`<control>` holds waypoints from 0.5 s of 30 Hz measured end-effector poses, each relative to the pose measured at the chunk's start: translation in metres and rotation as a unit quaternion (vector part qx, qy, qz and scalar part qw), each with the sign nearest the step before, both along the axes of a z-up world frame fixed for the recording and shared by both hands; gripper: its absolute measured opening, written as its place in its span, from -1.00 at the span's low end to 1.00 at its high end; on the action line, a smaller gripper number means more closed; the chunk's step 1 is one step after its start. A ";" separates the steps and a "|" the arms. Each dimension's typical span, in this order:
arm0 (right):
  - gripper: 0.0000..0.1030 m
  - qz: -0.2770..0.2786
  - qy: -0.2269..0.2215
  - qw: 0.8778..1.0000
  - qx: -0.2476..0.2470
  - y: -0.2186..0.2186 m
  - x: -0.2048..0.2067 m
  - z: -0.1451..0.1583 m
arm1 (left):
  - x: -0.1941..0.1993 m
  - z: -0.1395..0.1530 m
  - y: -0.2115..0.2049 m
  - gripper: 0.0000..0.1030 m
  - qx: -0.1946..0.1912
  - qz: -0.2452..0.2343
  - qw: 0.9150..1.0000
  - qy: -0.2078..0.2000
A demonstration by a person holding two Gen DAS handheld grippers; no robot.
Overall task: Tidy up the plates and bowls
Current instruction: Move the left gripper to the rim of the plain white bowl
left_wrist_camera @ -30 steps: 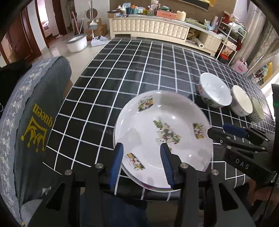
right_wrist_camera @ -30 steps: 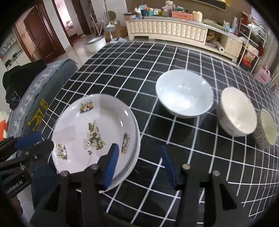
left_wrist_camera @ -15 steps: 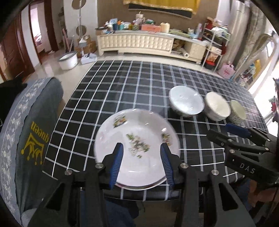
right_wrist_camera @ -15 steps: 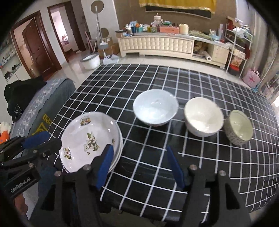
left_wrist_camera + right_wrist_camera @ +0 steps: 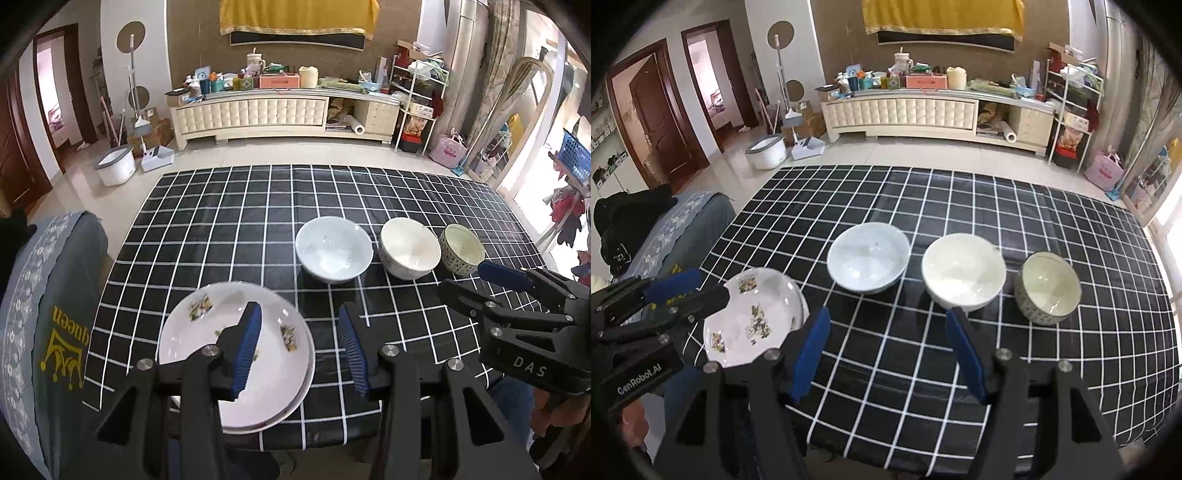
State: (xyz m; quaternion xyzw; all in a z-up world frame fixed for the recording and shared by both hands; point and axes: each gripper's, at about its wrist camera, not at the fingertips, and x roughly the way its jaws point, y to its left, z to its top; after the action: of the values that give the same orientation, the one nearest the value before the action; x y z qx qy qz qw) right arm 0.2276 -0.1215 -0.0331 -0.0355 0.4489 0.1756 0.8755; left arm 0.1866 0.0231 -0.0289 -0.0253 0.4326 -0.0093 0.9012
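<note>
Two white plates with small flower prints (image 5: 207, 332) lie stacked near the front edge of your black tablecloth with its white grid (image 5: 258, 206); in the right wrist view a second rim shows just under the top plate (image 5: 753, 317). Take that stack as your landmark. Behind it and to its right runs a row of three bowls, each apart from its neighbour: a pale blue-white glazed bowl (image 5: 334, 249) nearest the stack, a cream bowl (image 5: 410, 246) next, and a smaller bowl with a dark speckled outside (image 5: 461, 249) farthest from it.

Your left gripper (image 5: 301, 349) hangs above the stack's right part, its blue-padded fingers apart with nothing between them. Your right gripper (image 5: 886, 354) hangs over bare cloth to the right of the stack, in front of the first two bowls, its jaws opening and empty.

Left of the stack stands a grey cover with a yellow crown print (image 5: 59, 343). Far beyond the stack sits a cream tufted cabinet (image 5: 258, 114) crowded with clutter.
</note>
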 end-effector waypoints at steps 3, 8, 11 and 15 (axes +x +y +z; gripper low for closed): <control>0.35 -0.001 -0.003 1.000 -0.004 -0.003 0.008 0.002 | 0.012 0.001 -0.005 -0.19 0.005 -0.006 1.000 -0.001; 0.36 0.004 0.001 1.000 -0.005 -0.004 0.027 -0.001 | 0.035 0.001 -0.009 -0.19 0.008 -0.012 1.000 0.007; 0.35 0.003 0.005 1.000 -0.007 -0.003 0.039 -0.004 | 0.052 -0.002 -0.008 -0.19 0.005 -0.017 1.000 0.013; 0.35 0.007 0.012 1.000 -0.018 0.002 0.058 -0.013 | 0.073 -0.009 -0.008 -0.19 0.007 -0.022 0.999 0.024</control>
State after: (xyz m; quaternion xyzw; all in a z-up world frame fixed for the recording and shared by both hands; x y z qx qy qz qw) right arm 0.2854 -0.1198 -0.0459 -0.0524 0.4620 0.1735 0.8682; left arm 0.2600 0.0151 -0.0379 -0.0092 0.4545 -0.0255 0.8903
